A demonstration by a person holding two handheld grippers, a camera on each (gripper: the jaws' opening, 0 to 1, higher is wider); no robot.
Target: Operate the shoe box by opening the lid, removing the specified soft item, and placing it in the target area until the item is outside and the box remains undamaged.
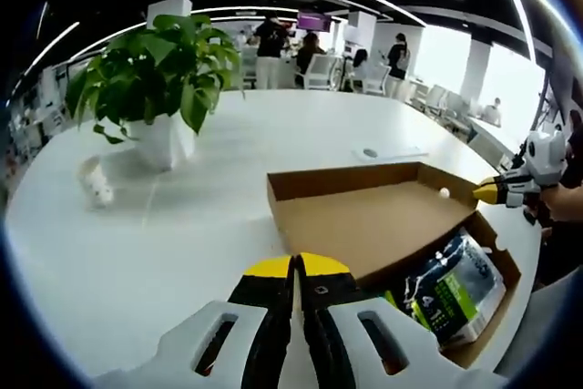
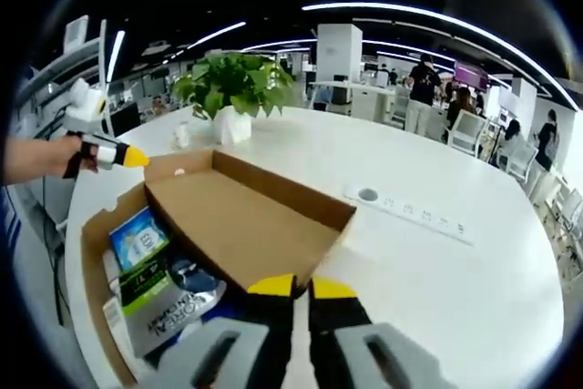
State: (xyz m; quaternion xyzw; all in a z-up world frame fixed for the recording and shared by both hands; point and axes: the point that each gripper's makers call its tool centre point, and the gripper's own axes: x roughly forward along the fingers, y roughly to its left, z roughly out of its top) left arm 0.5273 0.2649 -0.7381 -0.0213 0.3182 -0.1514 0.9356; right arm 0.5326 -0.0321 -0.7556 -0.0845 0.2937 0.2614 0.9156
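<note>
On white office table (image 1: 182,252), open shoe box (image 1: 373,225), potted plant (image 1: 155,79); both grippers (image 1: 296,271) (image 2: 302,289) closed, empty.

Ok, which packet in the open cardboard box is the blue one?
The blue-and-white plastic packet farthest from the right claw; the neighbouring packet carries a green-and-black label.

Open-plan office: curved ceiling light strips (image 2: 437,20) above the round white table (image 1: 301,125); bright windows (image 1: 510,75) beyond the table.
</note>
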